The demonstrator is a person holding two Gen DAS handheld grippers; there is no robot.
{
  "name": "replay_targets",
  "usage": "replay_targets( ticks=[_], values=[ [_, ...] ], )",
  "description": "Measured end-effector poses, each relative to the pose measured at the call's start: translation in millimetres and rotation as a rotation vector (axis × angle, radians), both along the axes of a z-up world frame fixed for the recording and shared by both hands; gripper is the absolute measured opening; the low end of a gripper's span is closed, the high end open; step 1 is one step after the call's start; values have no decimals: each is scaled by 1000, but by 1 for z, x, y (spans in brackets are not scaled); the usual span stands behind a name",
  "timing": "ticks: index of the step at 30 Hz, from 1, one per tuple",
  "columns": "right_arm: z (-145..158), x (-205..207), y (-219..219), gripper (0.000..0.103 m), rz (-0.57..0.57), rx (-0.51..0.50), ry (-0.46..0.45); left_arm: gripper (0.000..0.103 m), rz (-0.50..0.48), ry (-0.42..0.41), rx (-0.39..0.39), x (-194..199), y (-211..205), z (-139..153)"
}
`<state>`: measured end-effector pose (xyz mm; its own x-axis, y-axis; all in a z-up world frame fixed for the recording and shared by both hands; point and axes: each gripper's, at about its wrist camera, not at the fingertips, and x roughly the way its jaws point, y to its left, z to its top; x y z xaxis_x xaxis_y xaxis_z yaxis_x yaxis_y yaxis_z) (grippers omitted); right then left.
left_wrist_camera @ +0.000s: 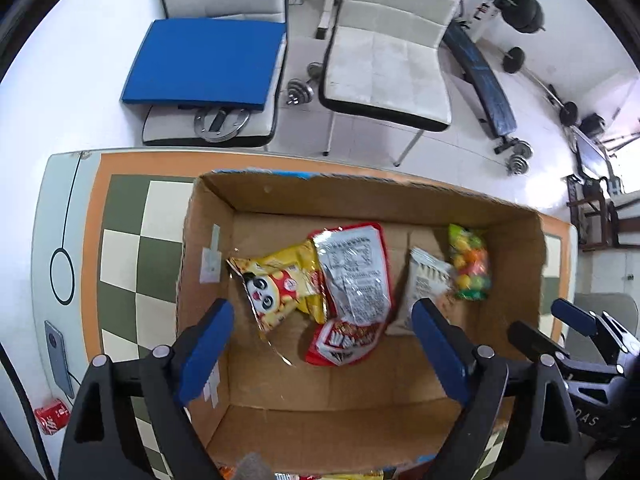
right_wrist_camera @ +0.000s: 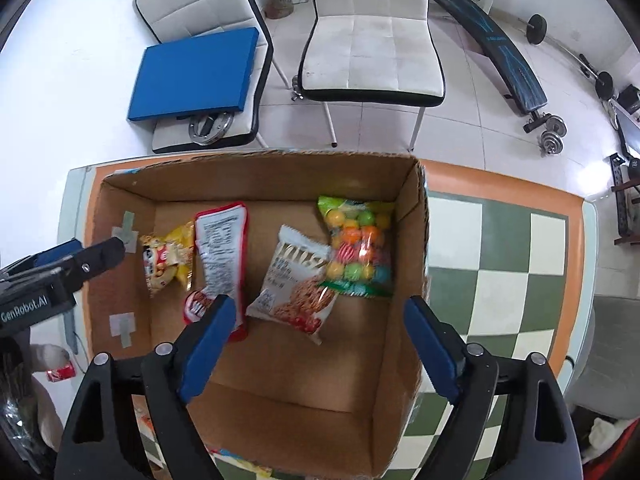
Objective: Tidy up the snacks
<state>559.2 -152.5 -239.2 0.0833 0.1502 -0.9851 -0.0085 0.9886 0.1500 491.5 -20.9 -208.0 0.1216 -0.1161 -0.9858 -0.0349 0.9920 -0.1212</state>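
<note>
Left wrist view looks down into an open cardboard box (left_wrist_camera: 360, 392) on the checkered worktop (left_wrist_camera: 124, 264), and the box serves as the landmark here. Four snacks lie on its floor: a yellow panda bag (left_wrist_camera: 276, 288) toward its left wall, a red-edged packet (left_wrist_camera: 352, 280) overlapping that bag near the middle, a white cracker packet (right_wrist_camera: 296, 284) right of the middle, and a bag of coloured candy balls (right_wrist_camera: 356, 248) against the right wall, touching the white packet.

The left gripper (left_wrist_camera: 324, 344) hangs above the box with its blue fingers spread wide and nothing between them. The right gripper (right_wrist_camera: 316, 340) is likewise released and empty, over the near half of the box.

A few more wrappers seem to peek out below the box's near edge, too cropped to identify.

Risks, as I judge them: the glossy bags overlap, so a pinch on the red-edged packet could drag the panda bag with it or slide off the film. A gripper coming down close to a wall could catch the cardboard rim and shove the box across the worktop. The two grippers work close together and could collide.
</note>
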Motion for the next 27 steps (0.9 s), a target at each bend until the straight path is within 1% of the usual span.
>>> replay_targets(
  ticks=[1,4,7,9,12,14,16,18,20,23,27],
  values=[
    [3,-4,1,89,-5,3,-6,91,-8,-14,-11,-7,-1,6],
    [13,-19,3,90,-24,30,-29,91,-43,-57,-2,-30,-2,23],
    [23,-44,6,91,-47,68,-36,91,-104,-117,63,-64,-2,43],
    [30,-69,8,91,-64,94,-38,91,-156,-147,105,-98,0,52],
    [34,-116,12,91,-75,157,-22,91,-275,-144,182,-149,-1,45],
    [29,-152,15,91,-77,179,2,91,-369,-124,235,-184,-3,28],
    [22,-180,17,91,-80,194,20,91,-477,-82,300,-217,-6,2],
    [8,-213,18,91,-87,184,53,91,-569,-26,364,-245,-7,-31],
    [-9,-238,21,91,-94,183,88,91,-668,35,397,-268,-10,-63],
    [-37,-265,20,91,-113,180,154,91,-813,105,449,-291,-19,-105],
    [-63,-283,18,91,-133,150,207,91,-957,141,523,-298,-34,-145]
  ],
)
